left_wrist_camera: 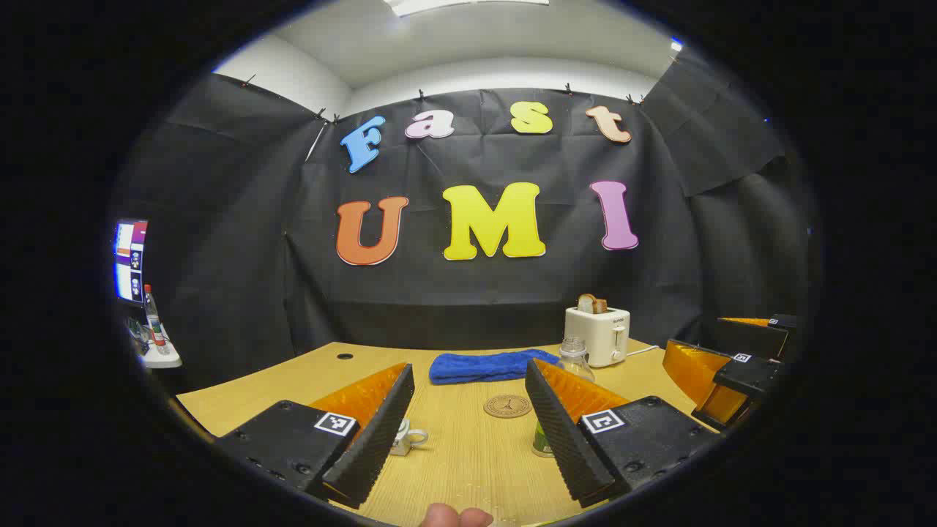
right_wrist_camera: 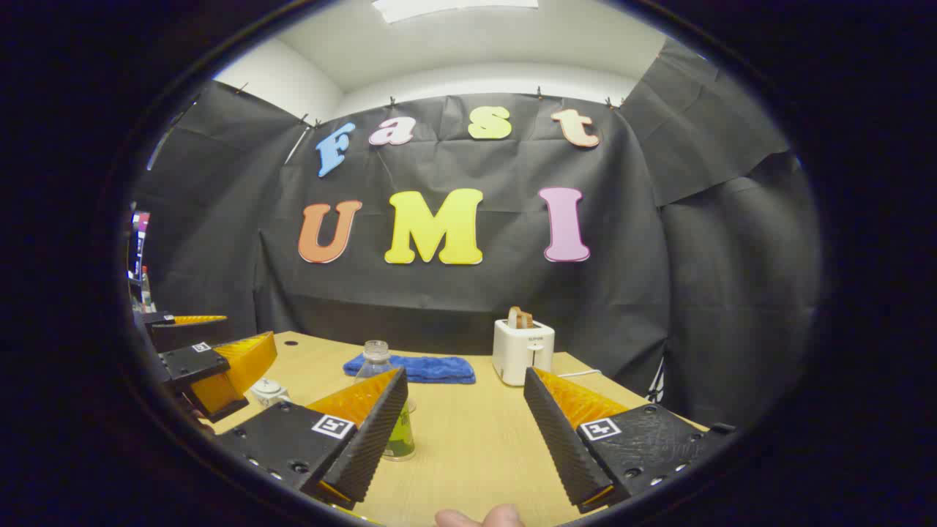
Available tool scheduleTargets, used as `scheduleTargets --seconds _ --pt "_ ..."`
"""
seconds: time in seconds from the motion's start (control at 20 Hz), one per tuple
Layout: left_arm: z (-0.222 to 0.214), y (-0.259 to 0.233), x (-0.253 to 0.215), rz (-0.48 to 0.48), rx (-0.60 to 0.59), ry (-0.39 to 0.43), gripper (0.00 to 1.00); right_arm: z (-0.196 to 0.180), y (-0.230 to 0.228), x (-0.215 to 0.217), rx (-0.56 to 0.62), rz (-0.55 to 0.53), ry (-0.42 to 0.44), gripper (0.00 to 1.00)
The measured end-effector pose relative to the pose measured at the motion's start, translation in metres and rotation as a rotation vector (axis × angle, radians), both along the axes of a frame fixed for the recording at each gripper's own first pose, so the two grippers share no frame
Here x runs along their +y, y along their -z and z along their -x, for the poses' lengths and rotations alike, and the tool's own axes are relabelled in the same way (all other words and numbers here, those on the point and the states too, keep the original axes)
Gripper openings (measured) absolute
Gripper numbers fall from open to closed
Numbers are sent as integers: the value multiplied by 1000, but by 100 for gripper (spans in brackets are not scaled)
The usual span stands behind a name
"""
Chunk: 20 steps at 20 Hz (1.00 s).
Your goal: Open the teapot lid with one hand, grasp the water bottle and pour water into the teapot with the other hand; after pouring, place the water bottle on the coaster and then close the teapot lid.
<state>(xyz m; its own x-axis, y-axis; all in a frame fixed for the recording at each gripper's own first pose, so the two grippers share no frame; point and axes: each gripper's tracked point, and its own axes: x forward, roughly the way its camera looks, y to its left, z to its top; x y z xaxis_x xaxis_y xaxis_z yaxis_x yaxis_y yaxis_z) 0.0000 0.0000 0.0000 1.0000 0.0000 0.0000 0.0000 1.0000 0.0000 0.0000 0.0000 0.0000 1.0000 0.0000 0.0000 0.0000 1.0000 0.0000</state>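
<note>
White and small, the ceramic teapot (left_wrist_camera: 401,437) sits on the wooden desk (left_wrist_camera: 468,454) just behind the left tool's (left_wrist_camera: 468,432) left finger, while the upright clear plastic water bottle (right_wrist_camera: 386,410) stands nearer the right tool (right_wrist_camera: 465,432); both tools gape wide, empty.

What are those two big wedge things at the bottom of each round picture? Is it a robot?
No robot: a person holds a two-finger grabber in each hand, and a camera rides on each. The wedges are its fingers. The left gripper and the right gripper are both open, holding nothing. On the wooden table stand a water bottle, a small white teapot, a round coaster, a blue cloth and a toaster with bread in it.
</note>
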Motion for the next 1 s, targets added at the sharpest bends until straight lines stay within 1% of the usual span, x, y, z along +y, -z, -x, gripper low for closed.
scheduleTargets --seconds 0.15,0.3,0.35,0.4,0.55,0.6,0.7,0.75,0.8,1.0 --pt "0 4 5 4 8 -5 96 -2 1 9 2 9 -11 96" --pt "-1 5 8 -2 13 -9 96 -3 3 14 4 8 -20 99" --pt "-2 6 8 -2 13 -9 96 -4 4 15 8 8 -22 96" --pt "-1 7 7 -3 15 -6 96 -4 5 15 13 6 -22 99" --pt "-2 6 5 -7 13 -5 96 -5 7 13 25 0 -12 99" --pt "-1 6 5 -7 13 -5 96 -6 8 11 29 -1 -7 96" --pt "-1 6 5 -7 14 -5 96 -6 9 9 32 -12 -2 96" --pt "-1 6 5 -8 13 -6 96 -5 9 9 32 -17 -1 99" --pt "-1 5 5 -8 11 -5 96 -5 8 10 30 -18 -2 96" --pt "-1 6 4 -10 14 -3 96 -4 7 12 23 -1 -9 96"
